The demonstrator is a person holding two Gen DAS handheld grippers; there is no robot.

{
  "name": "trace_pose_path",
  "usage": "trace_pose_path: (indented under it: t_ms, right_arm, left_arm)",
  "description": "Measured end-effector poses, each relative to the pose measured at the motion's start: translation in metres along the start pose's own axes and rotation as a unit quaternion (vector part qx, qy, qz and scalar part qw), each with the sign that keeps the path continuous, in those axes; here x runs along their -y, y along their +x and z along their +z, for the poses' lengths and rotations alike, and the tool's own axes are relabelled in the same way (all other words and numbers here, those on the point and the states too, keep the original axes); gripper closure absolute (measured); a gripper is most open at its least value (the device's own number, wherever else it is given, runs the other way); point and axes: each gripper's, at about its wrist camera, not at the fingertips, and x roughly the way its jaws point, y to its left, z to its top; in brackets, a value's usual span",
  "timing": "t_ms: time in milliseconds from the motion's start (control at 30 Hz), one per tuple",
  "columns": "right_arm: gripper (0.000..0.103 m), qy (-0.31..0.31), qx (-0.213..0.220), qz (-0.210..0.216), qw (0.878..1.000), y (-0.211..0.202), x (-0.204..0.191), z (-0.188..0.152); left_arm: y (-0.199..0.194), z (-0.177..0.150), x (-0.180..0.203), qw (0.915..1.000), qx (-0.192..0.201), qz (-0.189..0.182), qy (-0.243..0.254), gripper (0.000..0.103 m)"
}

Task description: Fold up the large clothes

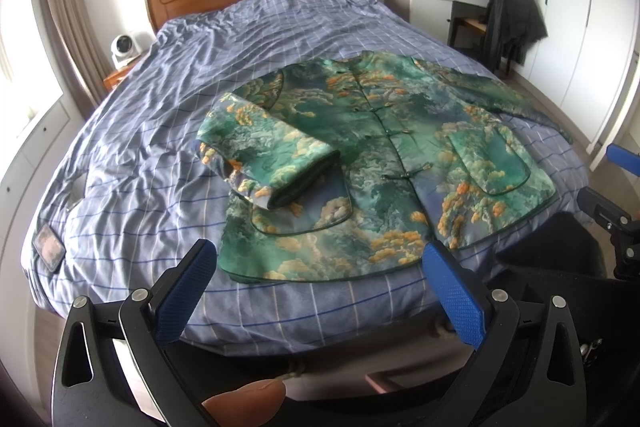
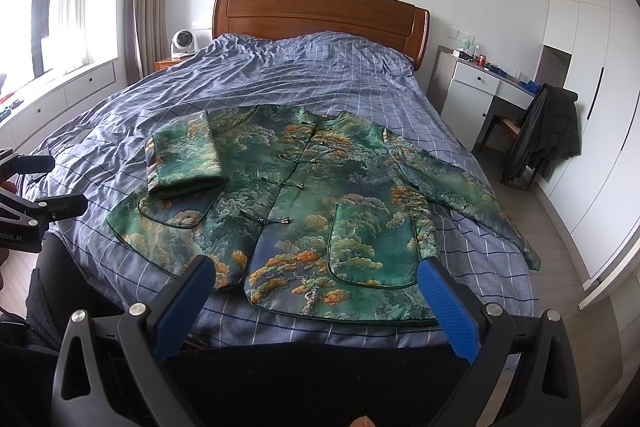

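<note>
A green jacket (image 2: 288, 203) printed with orange and cream clouds and trees lies front-up on the blue checked bed (image 2: 280, 75), ahead of both pairs of jaws. To the left, one sleeve (image 2: 184, 159) is folded across the body, its cuff over a patch pocket. A row of knot buttons closes the middle. To the right, the other sleeve (image 2: 468, 195) stretches out toward the bed's edge. The left gripper (image 1: 320, 275) and right gripper (image 2: 316, 287) each hover near the hem, jaws wide, holding nothing.
</note>
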Motion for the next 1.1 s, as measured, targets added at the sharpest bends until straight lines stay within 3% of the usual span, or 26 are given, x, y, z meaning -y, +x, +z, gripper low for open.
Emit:
trace_pose_path:
  t_ms: [1100]
  right_arm:
    - [0.000,0.001,0.001,0.000,1.000,0.0001,0.0000,-0.0005]
  left_arm:
    - [-0.0011,0.0017,0.0046,1.0000,0.003,0.002,0.002,0.000]
